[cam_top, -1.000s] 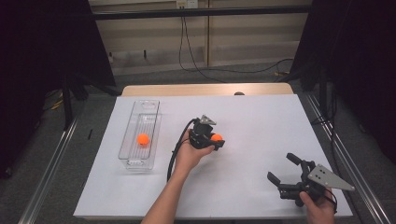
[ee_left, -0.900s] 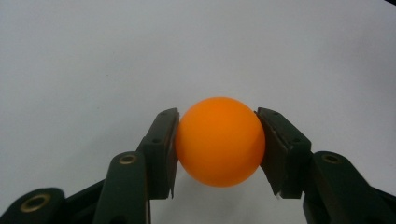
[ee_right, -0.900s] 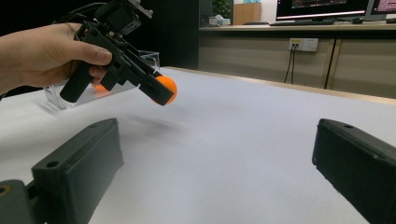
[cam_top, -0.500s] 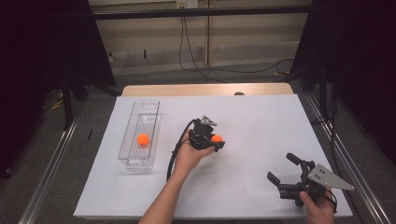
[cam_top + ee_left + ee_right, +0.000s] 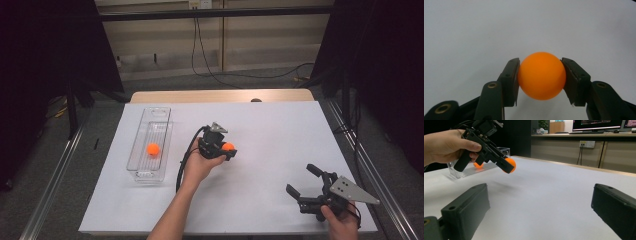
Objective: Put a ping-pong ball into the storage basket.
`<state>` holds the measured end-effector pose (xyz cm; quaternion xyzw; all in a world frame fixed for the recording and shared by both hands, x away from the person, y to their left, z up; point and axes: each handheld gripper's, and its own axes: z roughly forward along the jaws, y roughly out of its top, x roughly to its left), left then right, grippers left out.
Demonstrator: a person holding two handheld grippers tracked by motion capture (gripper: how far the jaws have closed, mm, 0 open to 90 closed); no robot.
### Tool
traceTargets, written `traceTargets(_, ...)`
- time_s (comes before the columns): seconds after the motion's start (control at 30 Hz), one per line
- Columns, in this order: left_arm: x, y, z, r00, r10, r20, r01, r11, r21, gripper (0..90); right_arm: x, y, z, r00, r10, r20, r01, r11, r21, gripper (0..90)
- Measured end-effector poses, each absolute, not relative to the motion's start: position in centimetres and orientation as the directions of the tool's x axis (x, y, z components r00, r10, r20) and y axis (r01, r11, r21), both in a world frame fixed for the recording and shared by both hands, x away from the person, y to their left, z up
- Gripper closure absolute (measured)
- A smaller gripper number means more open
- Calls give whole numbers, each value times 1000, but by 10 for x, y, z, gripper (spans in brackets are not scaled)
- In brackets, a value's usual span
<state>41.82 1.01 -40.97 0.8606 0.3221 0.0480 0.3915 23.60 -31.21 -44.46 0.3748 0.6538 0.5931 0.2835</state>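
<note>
While the left gripper (image 5: 226, 148) hangs above the middle of the white bench (image 5: 280, 130), its fingers (image 5: 510, 80) are clamped on an orange ball (image 5: 541, 75), one pad on each side. Seen from the right gripper view, this ball (image 5: 510, 165) is clear of the bench surface, with the gripper tilted downward in the left hand (image 5: 445, 145). A second ball (image 5: 153, 149) lies inside the clear tray (image 5: 159, 113), which sits toward the left of the bench, well apart from the held one. Near the bench's front right corner, the right gripper (image 5: 304, 184) rests low in the right hand (image 5: 340, 222), its fingers (image 5: 465, 207) spread wide with nothing between them, pointing toward the left gripper.
</note>
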Motion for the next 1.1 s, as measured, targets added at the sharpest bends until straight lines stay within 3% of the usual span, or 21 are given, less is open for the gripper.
traceTargets(1.1,425,39,-398,747,643,-170,542,-440,716,510,235,-311,-444,-564,823,71,148,16,989,12)
